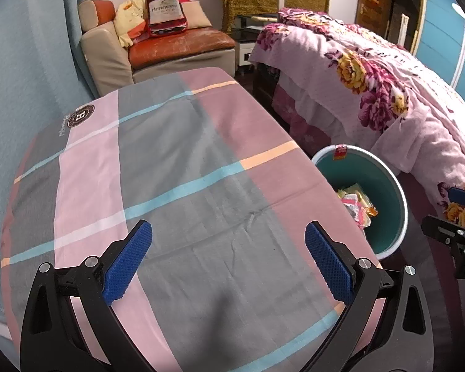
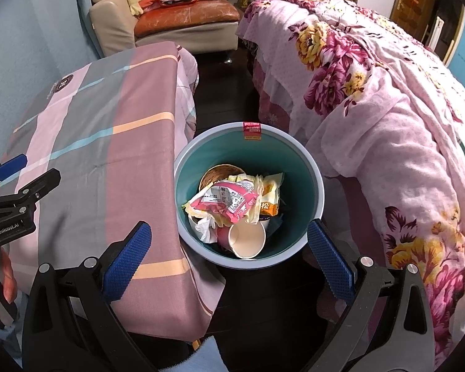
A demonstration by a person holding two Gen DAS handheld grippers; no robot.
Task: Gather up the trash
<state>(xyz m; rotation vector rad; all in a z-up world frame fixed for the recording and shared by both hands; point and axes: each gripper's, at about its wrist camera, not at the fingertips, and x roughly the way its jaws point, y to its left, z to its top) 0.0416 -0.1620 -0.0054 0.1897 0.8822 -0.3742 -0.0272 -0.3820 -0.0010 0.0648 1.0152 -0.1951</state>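
- the left gripper [image 1: 228,249] hangs over the table [image 1: 176,161], its blue pads [image 1: 127,263] spread wide with nothing between them.
- the table wears a checked cloth in pink, grey and mauve with light blue and orange stripes; a round dark logo [image 1: 82,115] sits near its far left corner.
- the right gripper [image 2: 229,249] hangs above the trash bin [image 2: 313,183], also with its jaws wide apart and empty.
- the trash bin is round, teal inside with a pale rim, and it stands on the dark floor between the table and the bed [image 2: 372,93].
- a red label [image 2: 252,130] hangs over the far rim of the bin.
- the trash lies inside the bin: a pink snack wrapper [image 2: 229,201] on top, a paper cup [image 2: 248,240] on its side at the near wall, a yellow and orange packet [image 2: 271,192], a white tissue [image 2: 206,229] and a brown bowl [image 2: 215,175] at the back.
- in the left wrist view only part of this trash shows over the table edge.
- the bed carries a pink blanket with purple and yellow flowers.
- behind the table stands an armchair [image 1: 183,46] with an orange seat; on it rests a bottle-shaped hennessy cushion [image 1: 166,12].
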